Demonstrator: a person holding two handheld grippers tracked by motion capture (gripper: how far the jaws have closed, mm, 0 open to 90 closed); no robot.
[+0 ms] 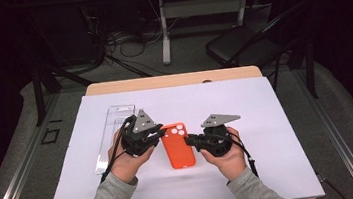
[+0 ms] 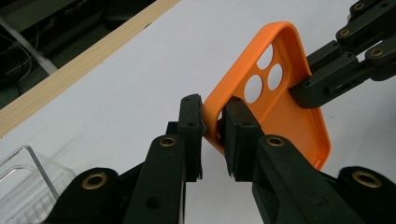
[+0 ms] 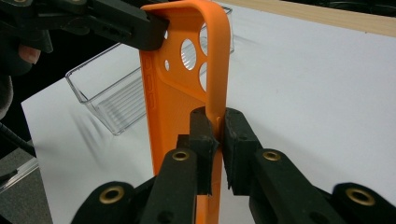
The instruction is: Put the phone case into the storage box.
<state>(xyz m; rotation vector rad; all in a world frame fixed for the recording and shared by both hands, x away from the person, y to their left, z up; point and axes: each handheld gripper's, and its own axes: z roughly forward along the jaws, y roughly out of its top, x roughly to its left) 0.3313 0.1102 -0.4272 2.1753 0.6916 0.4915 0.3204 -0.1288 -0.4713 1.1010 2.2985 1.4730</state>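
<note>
An orange phone case [image 1: 177,146] with camera holes near its far end lies between my two grippers on the white sheet. My left gripper [image 1: 160,133] is shut on the case's left rim near the top; its own view shows the orange case [image 2: 273,100] wall pinched between the two jaws at my left gripper [image 2: 213,135]. My right gripper [image 1: 189,139] is shut on the opposite long edge, and its view shows the orange case [image 3: 180,93] rim clamped at my right gripper [image 3: 219,140]. A hand holds each gripper.
A clear plastic tray [image 1: 112,132] lies on the sheet left of the case, seen also as the clear tray [image 3: 114,95]. The white sheet [image 1: 244,96] covers the wooden table [image 1: 172,81]. A black chair [image 1: 243,44] and cables stand beyond the far edge.
</note>
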